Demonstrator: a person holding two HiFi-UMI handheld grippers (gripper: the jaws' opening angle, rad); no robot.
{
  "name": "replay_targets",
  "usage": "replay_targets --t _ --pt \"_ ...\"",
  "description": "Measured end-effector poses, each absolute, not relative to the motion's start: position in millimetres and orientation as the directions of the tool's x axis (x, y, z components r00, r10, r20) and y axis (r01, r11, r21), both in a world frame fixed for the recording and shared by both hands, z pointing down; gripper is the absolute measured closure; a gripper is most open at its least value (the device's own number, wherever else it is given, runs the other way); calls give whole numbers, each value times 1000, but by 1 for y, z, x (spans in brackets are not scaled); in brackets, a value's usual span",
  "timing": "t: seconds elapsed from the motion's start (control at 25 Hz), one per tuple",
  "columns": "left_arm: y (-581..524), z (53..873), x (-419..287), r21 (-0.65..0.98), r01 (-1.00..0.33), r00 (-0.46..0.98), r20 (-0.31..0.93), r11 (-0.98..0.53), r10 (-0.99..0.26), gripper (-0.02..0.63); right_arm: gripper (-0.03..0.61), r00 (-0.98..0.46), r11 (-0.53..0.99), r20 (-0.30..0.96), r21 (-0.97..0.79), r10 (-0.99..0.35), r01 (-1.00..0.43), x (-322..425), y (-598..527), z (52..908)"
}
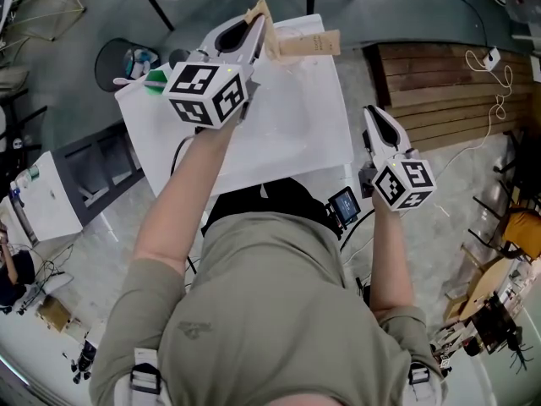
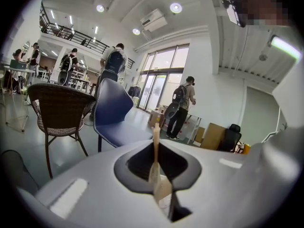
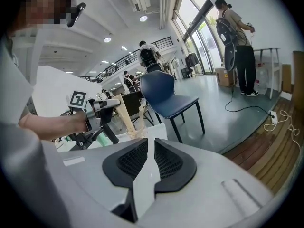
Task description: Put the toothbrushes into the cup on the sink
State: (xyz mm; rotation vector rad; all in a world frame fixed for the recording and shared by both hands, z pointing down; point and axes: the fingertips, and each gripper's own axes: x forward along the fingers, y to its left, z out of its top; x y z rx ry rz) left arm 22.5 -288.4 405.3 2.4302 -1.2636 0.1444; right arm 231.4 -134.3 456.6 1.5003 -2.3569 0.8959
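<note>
My left gripper [image 1: 251, 30] is raised over the far edge of the white sink top [image 1: 296, 134], shut on a bamboo toothbrush [image 1: 259, 13]. In the left gripper view its thin handle [image 2: 155, 151] stands upright between the pads. The right gripper view shows the toothbrush [image 3: 122, 115] slanting down toward a clear cup [image 3: 135, 131], which holds another bamboo toothbrush [image 3: 141, 112]. From the head view, a beige piece [image 1: 304, 44] lies at the sink top's far edge. My right gripper [image 1: 377, 118] hangs off the sink top's right edge, shut with nothing in it [image 3: 151, 148].
A dark round bin [image 1: 127, 57] and something green [image 1: 156, 79] sit left of the sink top. A wooden platform [image 1: 439, 83] with a white cable lies at the right. A blue chair [image 2: 111, 113] and a wicker chair [image 2: 59, 110] stand beyond. People stand in the background.
</note>
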Motion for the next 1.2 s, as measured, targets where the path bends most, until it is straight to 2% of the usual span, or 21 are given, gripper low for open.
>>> replay_targets --t 1.0,1.2 --pt "-292 433 17 376 -818 549 288 -434 -784 594 525 -491 325 469 -393 -734 -860 219 -146 460" --pt "-294 437 17 386 -817 551 302 -429 -778 557 525 -490 324 466 -394 -736 -860 219 -148 460"
